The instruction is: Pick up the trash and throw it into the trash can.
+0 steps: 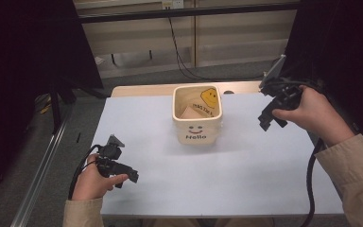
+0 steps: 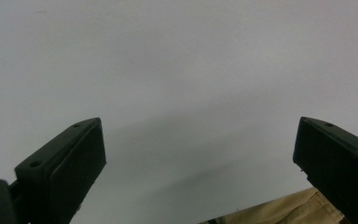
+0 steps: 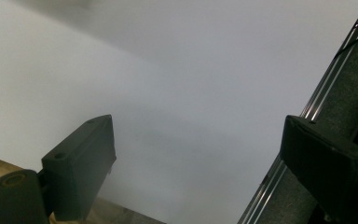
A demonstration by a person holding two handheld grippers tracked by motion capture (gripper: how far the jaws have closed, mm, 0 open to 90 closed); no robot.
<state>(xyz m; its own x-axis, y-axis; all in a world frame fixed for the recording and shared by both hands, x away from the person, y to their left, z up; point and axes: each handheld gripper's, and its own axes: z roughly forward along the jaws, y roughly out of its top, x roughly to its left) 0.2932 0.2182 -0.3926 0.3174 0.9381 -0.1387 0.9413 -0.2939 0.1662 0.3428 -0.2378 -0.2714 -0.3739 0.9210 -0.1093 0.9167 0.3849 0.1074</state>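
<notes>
We held both grippers wide and empty; the container [image 1: 197, 116] stood mid-tabletop [image 1: 246, 165], nearer our right gripper [image 1: 266, 120] than the left gripper [image 1: 133, 177].

cream box [image 1: 197, 124] | front: "Hello" under smiley; inside text unreadable

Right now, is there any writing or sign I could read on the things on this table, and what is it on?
"Hello", in dark letters under a smiley face, on the front wall of the cream box.
A line of dark writing on the inner back wall of the box, below a yellow smiley sticker: too small and blurred to read.
</notes>
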